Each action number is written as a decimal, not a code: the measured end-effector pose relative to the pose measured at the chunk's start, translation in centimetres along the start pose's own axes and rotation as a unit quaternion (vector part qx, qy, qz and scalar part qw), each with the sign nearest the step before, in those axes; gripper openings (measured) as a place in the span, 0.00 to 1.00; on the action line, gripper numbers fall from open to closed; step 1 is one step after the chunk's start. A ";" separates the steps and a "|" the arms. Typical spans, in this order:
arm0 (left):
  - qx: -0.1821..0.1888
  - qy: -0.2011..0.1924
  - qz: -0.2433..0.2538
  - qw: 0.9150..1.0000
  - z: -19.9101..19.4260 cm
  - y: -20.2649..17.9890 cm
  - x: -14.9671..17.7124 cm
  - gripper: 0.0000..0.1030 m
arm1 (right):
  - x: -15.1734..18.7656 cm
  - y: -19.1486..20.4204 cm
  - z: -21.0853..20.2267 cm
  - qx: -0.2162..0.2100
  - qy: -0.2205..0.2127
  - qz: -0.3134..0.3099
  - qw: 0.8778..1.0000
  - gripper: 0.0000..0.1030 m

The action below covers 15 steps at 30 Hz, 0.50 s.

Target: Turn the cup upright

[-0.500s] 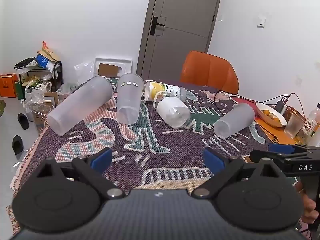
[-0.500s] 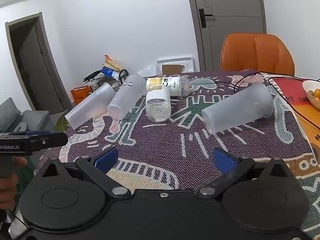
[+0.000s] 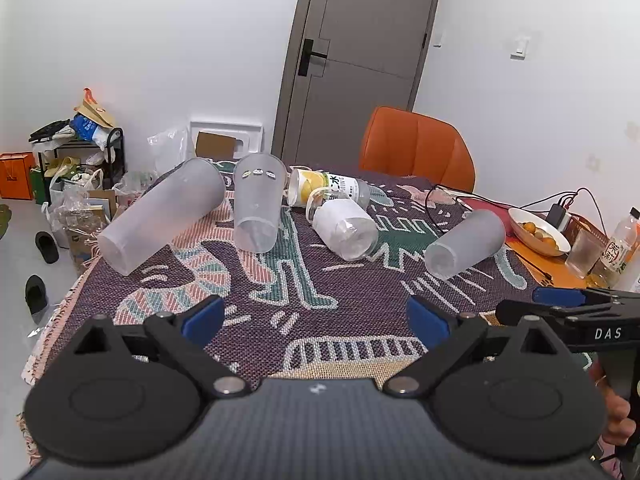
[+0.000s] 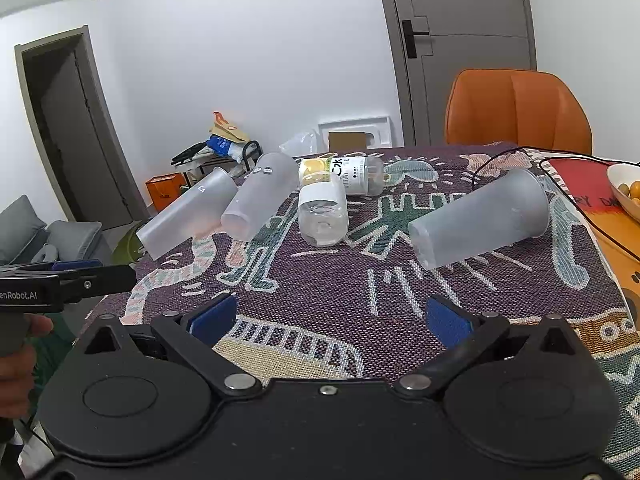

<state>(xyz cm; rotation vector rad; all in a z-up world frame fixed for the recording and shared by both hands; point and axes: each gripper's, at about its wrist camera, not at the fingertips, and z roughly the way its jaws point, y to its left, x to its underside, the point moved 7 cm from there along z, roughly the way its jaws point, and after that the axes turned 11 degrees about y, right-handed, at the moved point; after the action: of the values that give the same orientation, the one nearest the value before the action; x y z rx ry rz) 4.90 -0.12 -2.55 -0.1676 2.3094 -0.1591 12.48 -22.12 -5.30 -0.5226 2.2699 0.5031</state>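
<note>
1. From my left wrist camera: my left gripper (image 3: 314, 318) stood wide open and empty over the patterned cloth (image 3: 352, 292); three frosted cups, one at far right (image 3: 466, 243), lay on their sides
2. From my right wrist camera: my right gripper (image 4: 332, 320) gaped empty too, nearest cup (image 4: 478, 218) lying toppled ahead

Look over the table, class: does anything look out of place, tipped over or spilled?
Yes. Three frosted cups lie tipped on their sides on the patterned cloth, and two bottles lie toppled between them. No spill shows. Both hand-held grippers are open, touching nothing.
</note>
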 end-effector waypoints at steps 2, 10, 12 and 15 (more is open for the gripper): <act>0.000 0.000 0.000 1.000 -0.1 0.1 0.0 0.94 | 0.0 0.2 -0.3 -0.001 0.000 -0.001 1.000 1.00; 0.000 0.000 0.002 1.000 -0.5 0.0 0.2 0.94 | 0.0 0.3 -0.5 -0.003 0.003 0.003 1.000 1.00; 0.000 -0.001 0.002 1.000 -0.6 0.0 0.2 0.94 | 0.1 0.3 -0.4 -0.004 0.005 0.006 1.000 1.00; 0.001 -0.001 0.002 1.000 -0.6 0.0 0.2 0.94 | 0.1 0.3 -0.4 -0.003 0.009 0.007 1.000 1.00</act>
<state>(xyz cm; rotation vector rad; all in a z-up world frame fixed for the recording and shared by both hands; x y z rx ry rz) 4.30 -0.09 -2.25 -0.1621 2.3068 -0.1600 12.02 -22.10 -5.10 -0.5176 2.2905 0.5145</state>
